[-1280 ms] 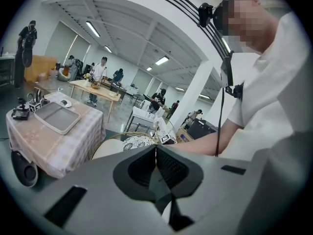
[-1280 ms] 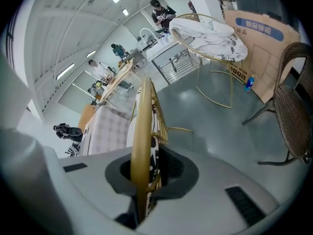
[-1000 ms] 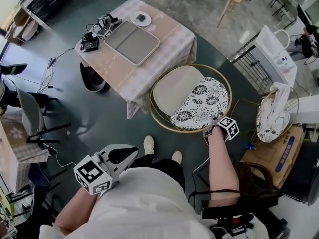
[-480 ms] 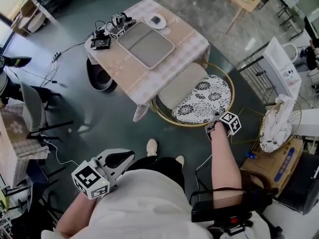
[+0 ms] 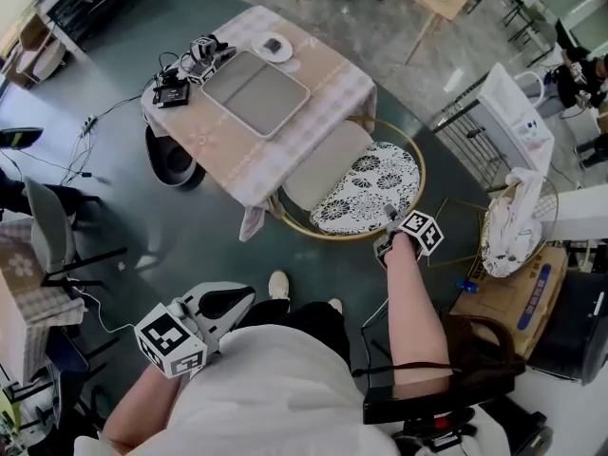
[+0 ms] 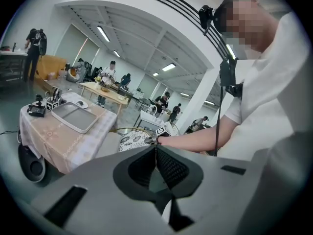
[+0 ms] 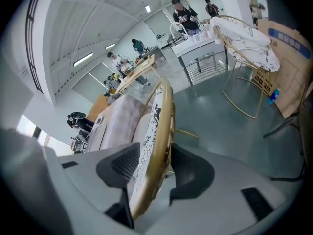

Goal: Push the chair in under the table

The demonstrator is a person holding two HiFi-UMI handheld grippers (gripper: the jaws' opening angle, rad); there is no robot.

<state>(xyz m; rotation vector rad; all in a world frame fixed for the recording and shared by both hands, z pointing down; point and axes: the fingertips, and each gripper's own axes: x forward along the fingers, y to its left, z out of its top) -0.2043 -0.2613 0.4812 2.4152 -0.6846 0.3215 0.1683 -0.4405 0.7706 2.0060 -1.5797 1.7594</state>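
The round gold-rimmed chair (image 5: pixel 366 183) has a beige seat and a black-and-white floral cushion. Its far side sits under the edge of the table (image 5: pixel 313 74), which wears a pale checked cloth. My right gripper (image 5: pixel 388 240) is at the chair's near rim. In the right gripper view the gold rim (image 7: pixel 164 126) runs between the jaws of that gripper (image 7: pixel 154 168), which are opening, with gaps on both sides. My left gripper (image 5: pixel 242 297) hangs low by my body, away from the chair. Its tips (image 6: pixel 156 151) meet with nothing between them.
A grey tray (image 5: pixel 255 82) and small devices lie on the table, and a black round object (image 5: pixel 169 160) stands beneath its left end. A second gold chair (image 5: pixel 513 221) draped in white cloth, a cardboard box (image 5: pixel 508 297) and a white rack (image 5: pixel 513 122) stand to the right. An office chair (image 5: pixel 52 226) is at the left.
The chair slid toward the table, its beige seat going partly under the cloth, with my right gripper following at the rim. The left gripper barely moved.
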